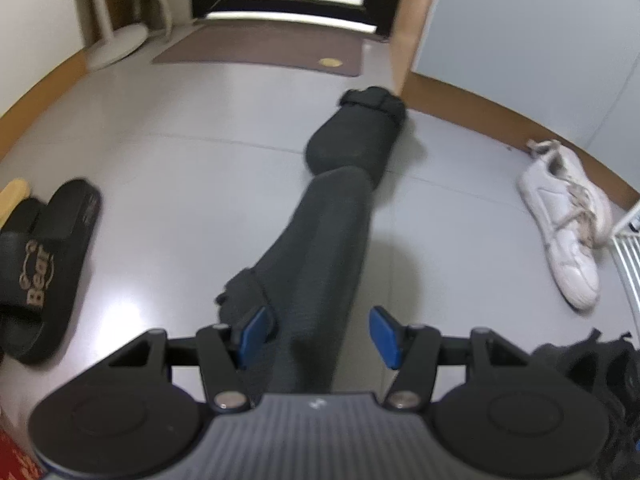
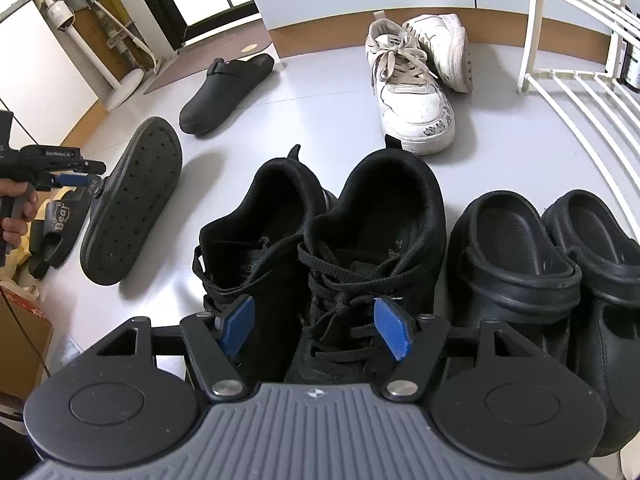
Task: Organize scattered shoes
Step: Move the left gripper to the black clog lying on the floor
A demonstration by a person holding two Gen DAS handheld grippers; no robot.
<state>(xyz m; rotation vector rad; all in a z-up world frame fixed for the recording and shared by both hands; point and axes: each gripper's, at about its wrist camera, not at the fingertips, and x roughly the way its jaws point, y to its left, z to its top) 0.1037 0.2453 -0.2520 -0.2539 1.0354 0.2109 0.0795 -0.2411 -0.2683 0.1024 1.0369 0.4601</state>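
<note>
Grey floor, bounded by a brown skirting board, carries the scattered shoes. White wire shoe rack stands at the right edge of the right wrist view. Pair of black lace-up sneakers stands side by side, heels away from the camera, just left of a pair of black clogs set in the same line. Two white sneakers lie near the skirting, one leaning on the other. Dark mule is lifted off the floor with its studded sole facing the camera; its mate, the second dark mule, rests farther back near a brown doormat. Black slides printed "Bear" lie at the far left. Left hand-held gripper, held by a hand, pinches the lifted mule at its strap end. Right hand-held gripper hovers above the laced sneakers, fingers spread and touching nothing.
</note>
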